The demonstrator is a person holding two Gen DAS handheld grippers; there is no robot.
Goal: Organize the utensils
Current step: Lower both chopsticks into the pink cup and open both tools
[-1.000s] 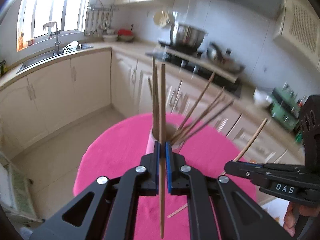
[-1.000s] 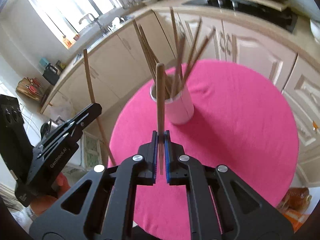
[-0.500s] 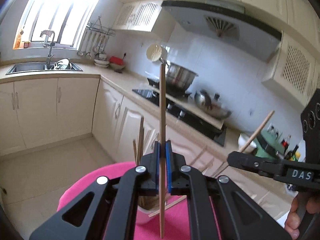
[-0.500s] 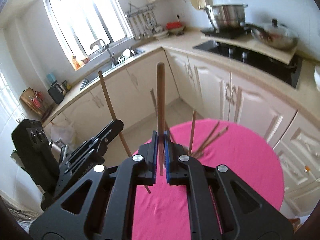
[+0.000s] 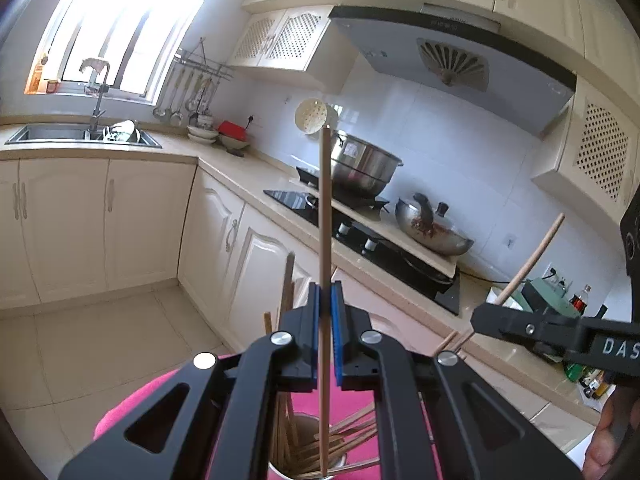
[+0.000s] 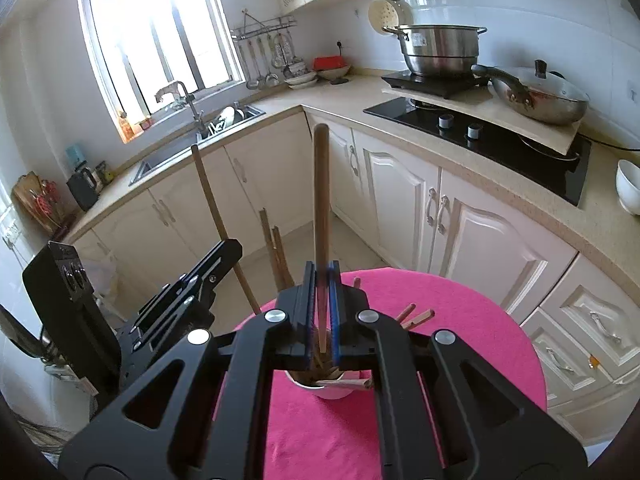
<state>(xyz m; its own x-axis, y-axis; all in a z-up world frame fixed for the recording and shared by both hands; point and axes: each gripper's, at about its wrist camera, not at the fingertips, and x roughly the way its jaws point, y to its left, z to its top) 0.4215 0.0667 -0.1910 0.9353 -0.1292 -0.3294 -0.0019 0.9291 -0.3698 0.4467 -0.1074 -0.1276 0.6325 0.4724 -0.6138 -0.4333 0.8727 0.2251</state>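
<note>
Two chopsticks are held up above the cup (image 6: 328, 390), one in each tool. The left tool (image 5: 325, 300) is clenched on a thin stick (image 5: 325, 216), which is held upright; its low end is seen just at the mouth of the cup. The right tool (image 6: 321, 280) is clenched on a thicker stick (image 6: 321, 200), also upright, with its low end just above the cup.

The cup is set on the pink tabletop (image 6: 460, 320). Many sticks (image 5: 348, 436) are already packed in it, leaning out to all sides. At least eight can be made out in the cup, but an exact count cannot be given, since they cross and are partly hidden by the tools.

No loose stick is seen lying on the tabletop. So the job looks nearly done: only the two held sticks seem to be left, and they are not yet dropped in.

One cup, one tabletop and two tools are counted.
</note>
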